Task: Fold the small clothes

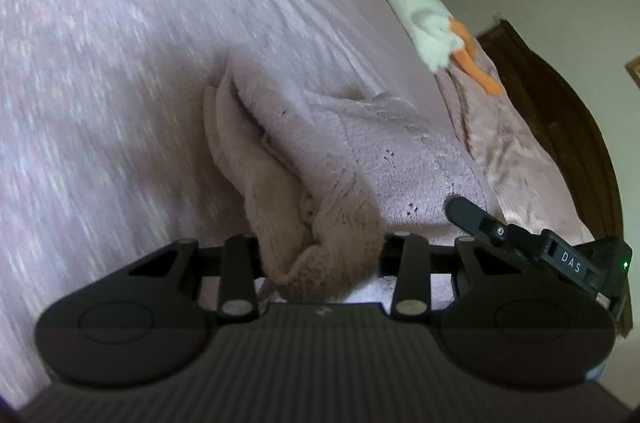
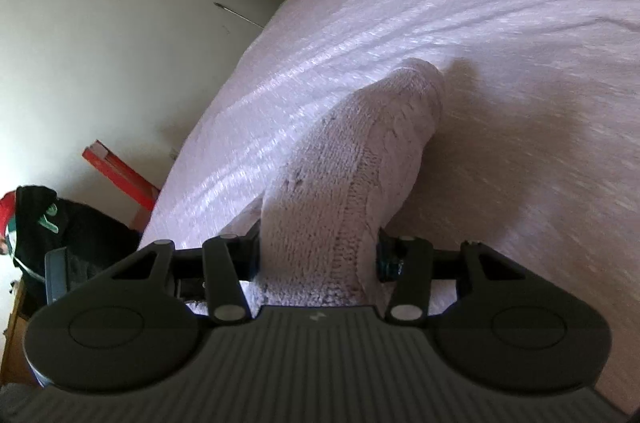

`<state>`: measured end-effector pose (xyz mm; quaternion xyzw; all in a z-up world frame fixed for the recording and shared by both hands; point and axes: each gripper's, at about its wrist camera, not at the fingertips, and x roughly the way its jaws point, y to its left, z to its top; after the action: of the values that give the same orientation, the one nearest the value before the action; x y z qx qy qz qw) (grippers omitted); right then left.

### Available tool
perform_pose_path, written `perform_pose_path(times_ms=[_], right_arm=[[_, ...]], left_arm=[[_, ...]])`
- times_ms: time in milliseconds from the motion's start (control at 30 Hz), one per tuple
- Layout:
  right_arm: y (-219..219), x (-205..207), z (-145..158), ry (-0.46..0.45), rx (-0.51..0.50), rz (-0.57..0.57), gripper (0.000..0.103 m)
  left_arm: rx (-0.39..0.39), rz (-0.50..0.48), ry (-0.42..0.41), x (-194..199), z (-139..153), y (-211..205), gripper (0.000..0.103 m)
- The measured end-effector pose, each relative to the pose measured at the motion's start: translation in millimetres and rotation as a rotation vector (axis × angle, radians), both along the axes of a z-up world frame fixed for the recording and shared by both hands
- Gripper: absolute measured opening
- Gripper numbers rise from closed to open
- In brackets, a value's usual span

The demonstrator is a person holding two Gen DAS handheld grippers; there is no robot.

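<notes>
Knitwear, a pink sweater [image 1: 320, 159], is pinched between the closed fingers of both the left gripper [image 1: 320, 255] and right gripper [image 2: 320, 255], trailing ahead onto the bed [image 1: 100, 63]; mid-fold judged, edge laid over and released next.

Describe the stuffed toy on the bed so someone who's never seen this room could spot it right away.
Start with the big bed under the pink bedspread. Follow it to the far edge by the dark wooden headboard, past the knitted pink garment. There lies a white plush toy; it alone there is white, with bright orange parts.
</notes>
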<state>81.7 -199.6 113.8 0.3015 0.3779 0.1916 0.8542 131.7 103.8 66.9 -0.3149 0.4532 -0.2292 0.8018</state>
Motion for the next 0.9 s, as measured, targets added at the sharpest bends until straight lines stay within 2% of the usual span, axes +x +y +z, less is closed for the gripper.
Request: perform_pose_path(times_ms=[167, 333, 467, 600, 767, 900], right_arm=[[-28, -53, 5, 0.042, -0.026, -0.007, 0.054], [-46, -104, -10, 0.081, -0.054, -0.024, 0.054], [-43, -119, -45, 0.118, -0.121, -0.035, 0.056], [-35, -131, -66, 0.1, -0.188, -0.069, 0.062], [-38, -148, -62, 0.064, -0.188, -0.119, 0.07], [-39, -177, -50, 0.021, -0.23, -0.147, 0.071]], left_arm=[[0.037, -0.069, -0.001, -43, 1, -33, 0.041], [0.088, -0.106, 0.023, -81, -15, -52, 0.041], [0.218, -0.104, 0.036, -96, -30, -61, 0.046], [0.26, -0.08, 0.006, -104, -29, -60, 0.049], [0.385, -0.073, -0.071, -123, -11, -64, 0.052], [0.507, -0.042, -0.123, -142, 1, -72, 0.064]])
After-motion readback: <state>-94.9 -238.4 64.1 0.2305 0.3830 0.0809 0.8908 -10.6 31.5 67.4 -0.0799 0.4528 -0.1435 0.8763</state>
